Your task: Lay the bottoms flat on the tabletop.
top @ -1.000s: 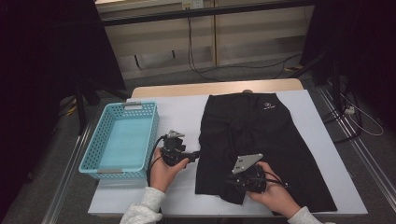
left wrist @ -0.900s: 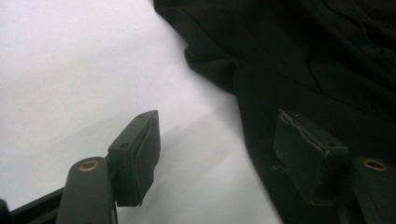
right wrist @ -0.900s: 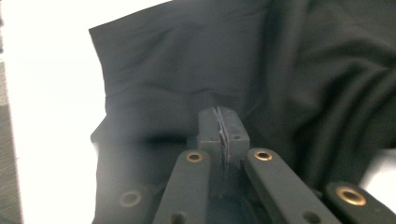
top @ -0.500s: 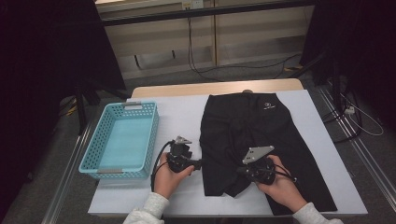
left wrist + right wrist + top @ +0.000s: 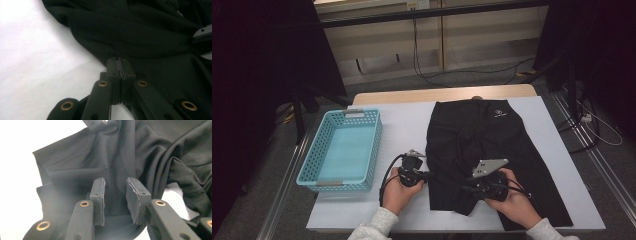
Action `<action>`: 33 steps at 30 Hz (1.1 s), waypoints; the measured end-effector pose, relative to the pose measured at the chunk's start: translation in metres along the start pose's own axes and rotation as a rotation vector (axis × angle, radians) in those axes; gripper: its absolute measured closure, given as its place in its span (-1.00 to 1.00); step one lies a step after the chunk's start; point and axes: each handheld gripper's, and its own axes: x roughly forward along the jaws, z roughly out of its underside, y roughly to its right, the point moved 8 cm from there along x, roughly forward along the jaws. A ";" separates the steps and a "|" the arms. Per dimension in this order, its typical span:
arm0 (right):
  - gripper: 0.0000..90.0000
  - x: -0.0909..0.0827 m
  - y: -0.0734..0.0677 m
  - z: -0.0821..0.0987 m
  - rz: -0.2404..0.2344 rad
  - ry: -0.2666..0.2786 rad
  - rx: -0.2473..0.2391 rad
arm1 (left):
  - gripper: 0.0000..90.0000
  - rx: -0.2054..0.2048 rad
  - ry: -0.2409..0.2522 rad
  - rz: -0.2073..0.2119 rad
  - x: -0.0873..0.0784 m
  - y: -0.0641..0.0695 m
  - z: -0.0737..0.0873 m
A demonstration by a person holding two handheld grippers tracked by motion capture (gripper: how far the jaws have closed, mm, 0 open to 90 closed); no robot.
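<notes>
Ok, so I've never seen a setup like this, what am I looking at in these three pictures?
There is no robot here: a person holds a hand-held, two-jaw left gripper and right gripper, one in each hand. The high view looks down on the white table from above the person's side. The other two pictures come from small cameras riding on each gripper, looking along its black jaws. On the table lie black shorts, with a light blue basket to their left. The left gripper's jaws have just closed and look pinched on the shorts' edge. The right gripper's jaws have just been opening. The cloth lies between them, but the pads do not press on it.
</notes>
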 end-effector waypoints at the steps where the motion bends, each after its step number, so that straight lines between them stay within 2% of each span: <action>1: 0.50 -0.001 -0.001 -0.001 -0.001 0.007 0.004 | 0.99 0.000 -0.004 -0.002 0.000 0.000 0.000; 4: 0.48 -0.003 -0.003 -0.003 -0.014 0.018 0.008 | 1.00 -0.017 0.008 0.009 -0.006 -0.002 -0.005; 7: 0.47 -0.003 -0.007 -0.002 -0.035 0.017 0.009 | 1.00 -0.044 0.035 0.011 -0.018 -0.012 -0.009; 12: 0.47 -0.001 -0.018 0.004 -0.079 -0.013 -0.009 | 1.00 -0.082 0.064 0.011 -0.029 -0.023 -0.011; 17: 0.48 0.002 -0.029 0.003 -0.108 -0.027 -0.061 | 1.00 -0.084 0.064 0.013 -0.029 -0.022 -0.010; 19: 0.48 0.001 -0.031 0.002 -0.116 -0.025 -0.064 | 1.00 -0.077 0.054 0.011 -0.028 -0.023 -0.010; 21: 0.49 0.003 -0.033 0.006 -0.127 -0.051 -0.055 | 1.00 -0.082 0.053 0.009 -0.026 -0.024 -0.009; 24: 0.61 0.004 -0.033 0.009 -0.111 -0.054 -0.058 | 1.00 -0.081 0.046 0.004 -0.027 -0.024 -0.008; 26: 0.84 0.003 -0.032 0.010 -0.113 -0.064 -0.061 | 1.00 -0.079 0.045 0.004 -0.027 -0.023 -0.008; 27: 0.96 0.002 -0.033 0.010 -0.137 -0.064 -0.053 | 1.00 -0.077 0.044 0.003 -0.026 -0.023 -0.008; 33: 1.00 -0.005 -0.029 0.011 -0.127 -0.089 -0.081 | 1.00 -0.090 0.048 0.022 -0.030 -0.020 -0.007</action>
